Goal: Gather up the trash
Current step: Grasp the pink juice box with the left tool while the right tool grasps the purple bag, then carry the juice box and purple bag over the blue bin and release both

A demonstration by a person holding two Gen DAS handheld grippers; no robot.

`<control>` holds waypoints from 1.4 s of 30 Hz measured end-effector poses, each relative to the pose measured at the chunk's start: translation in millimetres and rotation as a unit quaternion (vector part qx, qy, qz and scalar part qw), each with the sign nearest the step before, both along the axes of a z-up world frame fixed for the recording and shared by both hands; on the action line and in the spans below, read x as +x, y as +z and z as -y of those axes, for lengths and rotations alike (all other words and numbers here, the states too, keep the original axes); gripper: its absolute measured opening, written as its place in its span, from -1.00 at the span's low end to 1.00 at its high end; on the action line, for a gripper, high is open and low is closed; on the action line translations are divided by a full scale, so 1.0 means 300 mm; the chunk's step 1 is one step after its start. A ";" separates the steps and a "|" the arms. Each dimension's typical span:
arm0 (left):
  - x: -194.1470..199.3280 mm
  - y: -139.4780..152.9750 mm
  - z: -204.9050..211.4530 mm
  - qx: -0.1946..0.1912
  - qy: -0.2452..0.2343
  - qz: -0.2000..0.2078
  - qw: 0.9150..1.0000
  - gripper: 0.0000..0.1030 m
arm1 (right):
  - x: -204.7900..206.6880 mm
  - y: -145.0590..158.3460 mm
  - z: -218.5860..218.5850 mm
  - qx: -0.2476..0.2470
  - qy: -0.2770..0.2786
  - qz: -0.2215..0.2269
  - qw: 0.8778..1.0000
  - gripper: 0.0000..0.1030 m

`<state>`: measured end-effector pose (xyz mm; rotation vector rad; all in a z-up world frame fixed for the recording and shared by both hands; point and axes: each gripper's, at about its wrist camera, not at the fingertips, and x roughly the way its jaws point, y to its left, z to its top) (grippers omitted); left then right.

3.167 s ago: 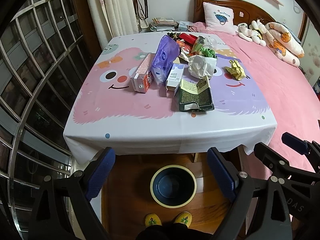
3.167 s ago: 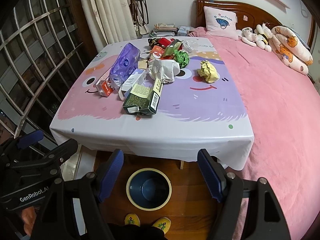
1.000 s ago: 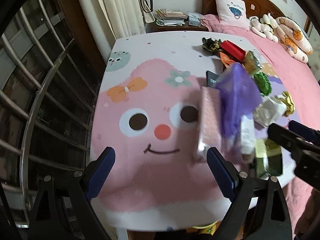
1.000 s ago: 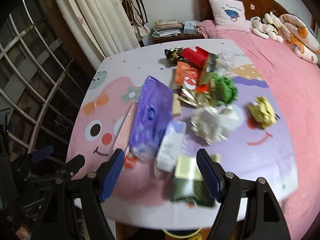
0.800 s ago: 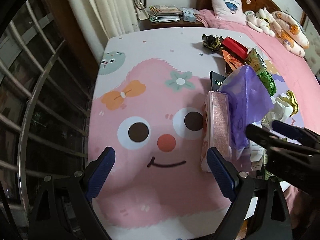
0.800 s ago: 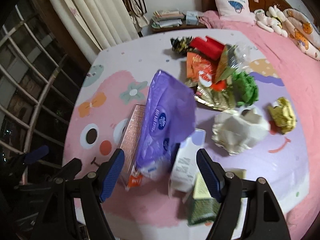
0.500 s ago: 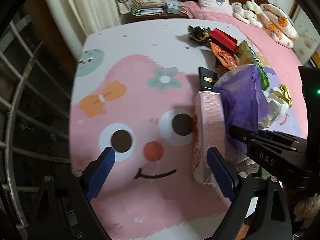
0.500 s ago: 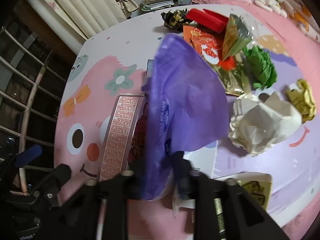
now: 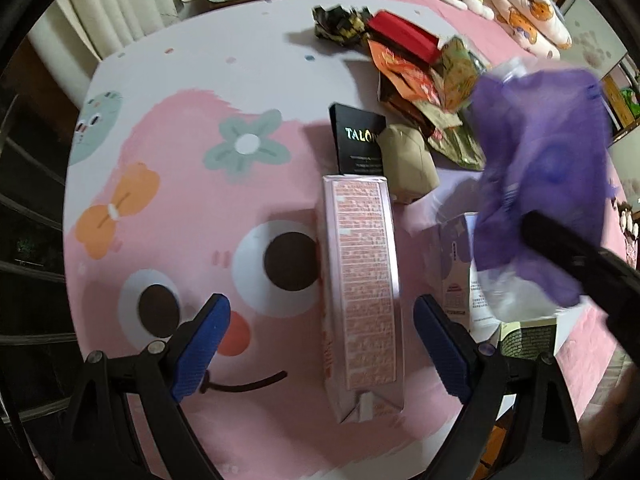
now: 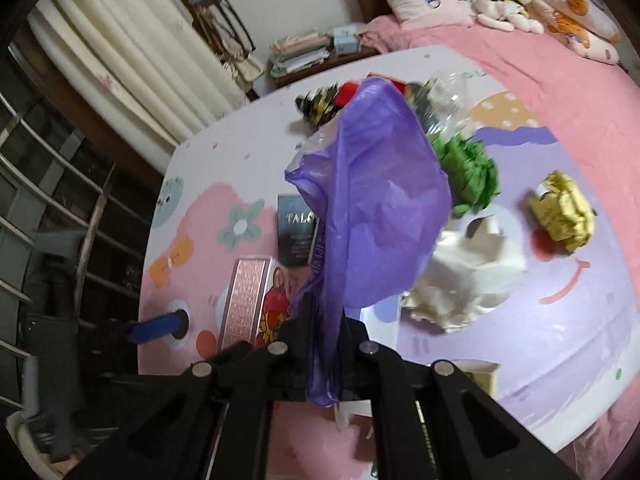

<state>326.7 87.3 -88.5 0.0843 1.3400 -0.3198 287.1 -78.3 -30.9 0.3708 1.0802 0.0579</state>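
Plastic, paper and card on a smooth printed cloth

The purple bag (image 10: 380,216) is thin glossy plastic; the pink box (image 9: 362,280) is glossy card; the white wad (image 10: 468,280) is crumpled paper.

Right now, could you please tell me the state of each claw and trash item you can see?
Right claw: shut on the purple plastic wrapper, lifted.
Left claw: open, either side of the pink carton.
Pink carton: lying on its side.
White paper: crumpled.
Yellow paper: crumpled.
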 end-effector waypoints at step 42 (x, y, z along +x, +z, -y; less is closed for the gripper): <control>-0.980 0.260 0.224 0.013 0.149 0.114 0.982 -0.27 | -0.852 0.066 0.247 -0.011 0.243 -0.007 0.970 -0.88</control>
